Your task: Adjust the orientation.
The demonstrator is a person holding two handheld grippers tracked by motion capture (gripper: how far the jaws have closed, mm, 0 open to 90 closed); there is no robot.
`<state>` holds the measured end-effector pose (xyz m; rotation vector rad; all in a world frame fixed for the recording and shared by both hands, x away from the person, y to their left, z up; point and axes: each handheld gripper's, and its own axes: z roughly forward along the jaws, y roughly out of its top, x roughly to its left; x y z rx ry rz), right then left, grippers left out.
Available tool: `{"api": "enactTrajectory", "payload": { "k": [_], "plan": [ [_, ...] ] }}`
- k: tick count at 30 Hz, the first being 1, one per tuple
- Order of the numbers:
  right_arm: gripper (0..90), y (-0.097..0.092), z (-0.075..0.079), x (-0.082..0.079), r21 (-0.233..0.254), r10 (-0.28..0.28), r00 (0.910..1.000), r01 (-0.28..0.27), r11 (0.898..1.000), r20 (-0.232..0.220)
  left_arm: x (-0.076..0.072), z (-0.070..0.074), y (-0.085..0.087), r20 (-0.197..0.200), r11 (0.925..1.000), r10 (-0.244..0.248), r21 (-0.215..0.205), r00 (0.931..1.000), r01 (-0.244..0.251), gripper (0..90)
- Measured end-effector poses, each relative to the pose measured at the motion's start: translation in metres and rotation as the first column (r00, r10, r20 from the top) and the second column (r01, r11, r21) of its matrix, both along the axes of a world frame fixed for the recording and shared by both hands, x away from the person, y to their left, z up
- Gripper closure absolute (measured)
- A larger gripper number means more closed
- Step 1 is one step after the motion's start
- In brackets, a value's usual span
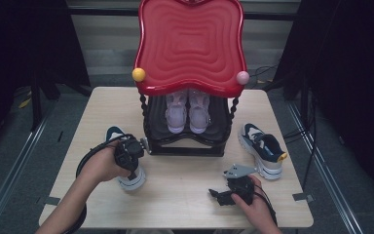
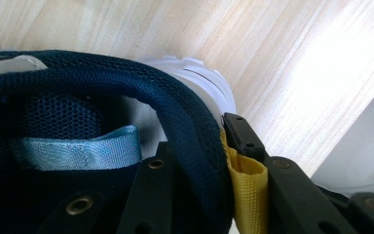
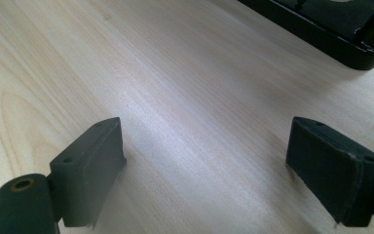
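Note:
A navy and white sneaker [image 1: 132, 179] lies at the table's left front, in front of the rack. My left gripper [image 1: 129, 153] comes down on its heel end. In the left gripper view one jaw sits inside the sneaker [image 2: 78, 92] and the other outside, so the left gripper [image 2: 197, 134] is shut on the padded heel collar beside the yellow pull tab [image 2: 246, 180]. A matching sneaker [image 1: 264, 148] lies at the right. My right gripper [image 1: 220, 196] rests low over the table's front, and there my right gripper [image 3: 204, 146] stands open over bare wood.
A black shoe rack [image 1: 185, 141] with a red wavy top [image 1: 191, 44] stands at the back middle and holds a pair of pink shoes [image 1: 187, 114]. Its base [image 3: 321, 24] lies ahead of my right gripper. The wooden table [image 1: 185, 195] ends near my forearms.

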<state>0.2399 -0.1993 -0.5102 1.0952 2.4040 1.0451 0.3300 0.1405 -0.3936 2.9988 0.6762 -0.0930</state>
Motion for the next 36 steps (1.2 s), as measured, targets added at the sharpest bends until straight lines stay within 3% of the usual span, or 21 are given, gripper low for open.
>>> {"api": "enactTrajectory", "payload": {
  "k": [7,16,22,28,29,32,36],
  "plan": [
    [13.1,0.000,0.000,0.000,0.000,0.001,1.0000,-0.001,1.000,0.002,0.000,0.009,-0.001,-0.011,0.9998,0.016,-0.012,0.9998,-0.016,74.9],
    [13.1,0.000,0.000,0.000,-0.001,0.002,1.0000,-0.002,1.000,0.002,0.000,0.030,-0.001,-0.004,0.9999,-0.011,-0.005,0.9999,0.011,74.8],
    [13.1,0.000,0.000,0.000,-0.001,0.001,1.0000,-0.001,1.000,0.002,-0.001,0.040,0.000,-0.007,0.9994,0.009,-0.033,0.9999,-0.010,74.7],
    [13.1,0.000,0.000,0.000,-0.001,0.001,1.0000,-0.001,1.000,0.002,0.000,0.051,0.000,-0.020,0.9998,-0.011,-0.017,0.9997,0.011,74.6],
    [13.1,0.000,0.000,0.000,-0.001,0.002,1.0000,-0.002,1.000,0.002,-0.001,0.051,0.000,-0.022,0.9996,0.005,-0.028,0.9997,-0.006,74.6],
    [13.1,0.000,0.000,0.000,-0.001,0.002,1.0000,-0.002,1.000,0.001,0.001,0.058,0.000,-0.029,0.9996,-0.022,-0.015,0.9993,0.022,74.5],
    [13.1,0.000,0.000,0.000,-0.001,0.002,1.0000,-0.002,1.000,0.002,-0.001,0.067,0.000,-0.031,0.9996,0.005,-0.029,0.9995,-0.006,74.5]
  ]
}}
